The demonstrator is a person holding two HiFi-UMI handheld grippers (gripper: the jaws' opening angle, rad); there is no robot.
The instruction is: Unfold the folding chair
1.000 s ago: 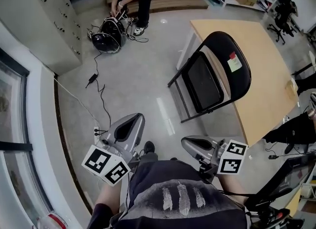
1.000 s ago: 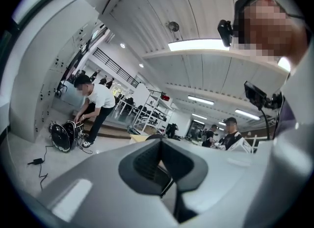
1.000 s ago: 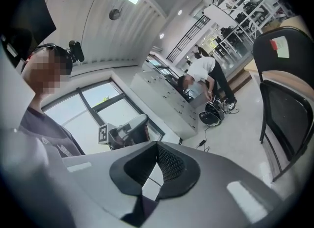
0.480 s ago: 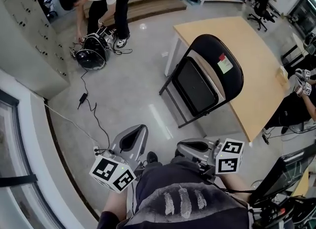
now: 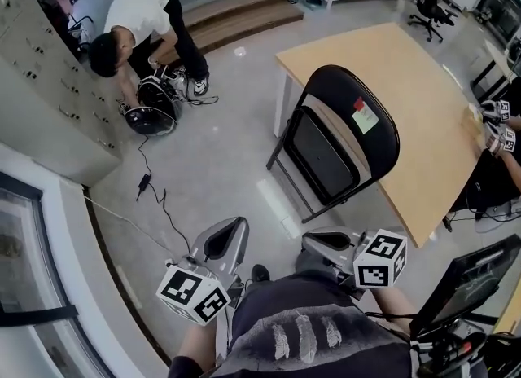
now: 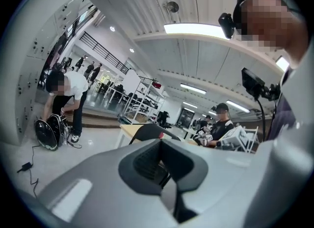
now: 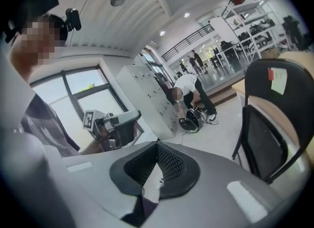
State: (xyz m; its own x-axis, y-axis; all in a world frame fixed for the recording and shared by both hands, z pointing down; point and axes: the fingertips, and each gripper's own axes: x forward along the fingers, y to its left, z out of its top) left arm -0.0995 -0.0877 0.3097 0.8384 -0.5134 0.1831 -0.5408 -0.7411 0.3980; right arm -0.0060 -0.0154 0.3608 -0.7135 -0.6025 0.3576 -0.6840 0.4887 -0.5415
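Leaning on wooden table (image 5: pixel 427 112): round-backed, perhaps padded folding chair (image 5: pixel 326 156).

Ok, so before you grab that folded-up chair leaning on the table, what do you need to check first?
1. Folding chair folded and leaning on the table: ok.
2. Left gripper empty: ok, jaws shut on nothing.
3. Right gripper empty: ok, jaws shut on nothing.
4. Jaws open enough to take the chair's frame: not ok, both are shut.
5. Other person out of the way: ok, bent over a bag, well apart from the chair.
6. Chair's feet will hold when it is pulled: cannot tell.
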